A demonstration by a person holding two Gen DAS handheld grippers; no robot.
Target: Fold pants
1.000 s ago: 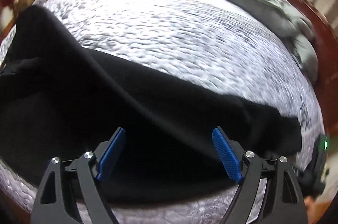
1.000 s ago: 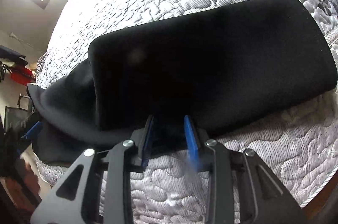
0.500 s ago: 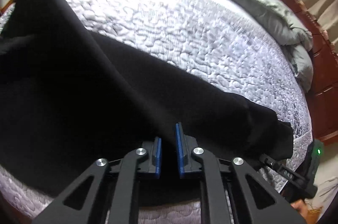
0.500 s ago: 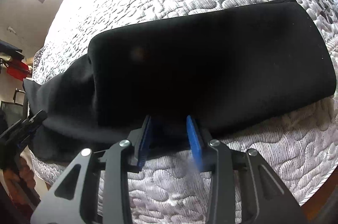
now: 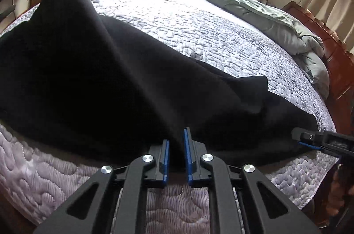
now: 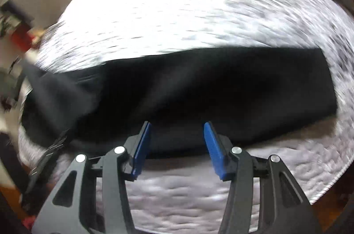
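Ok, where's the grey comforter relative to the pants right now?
In the left wrist view the grey comforter is bunched along the bed's far edge, upper right by the wooden headboard, well apart from the black pants lying near the front edge.

I see soft black pants [image 5: 115, 83] on a white quilted bed cover [image 5: 199, 35] with grey squiggles. My black grippers have blue pads [image 6: 212, 145]. The puffy blanket [image 5: 276, 19] is pale green.

The black, soft-fabric pants [image 5: 115, 83] sprawl across the middle of the left wrist frame on a quilted surface, one part raised into a peak at upper left.
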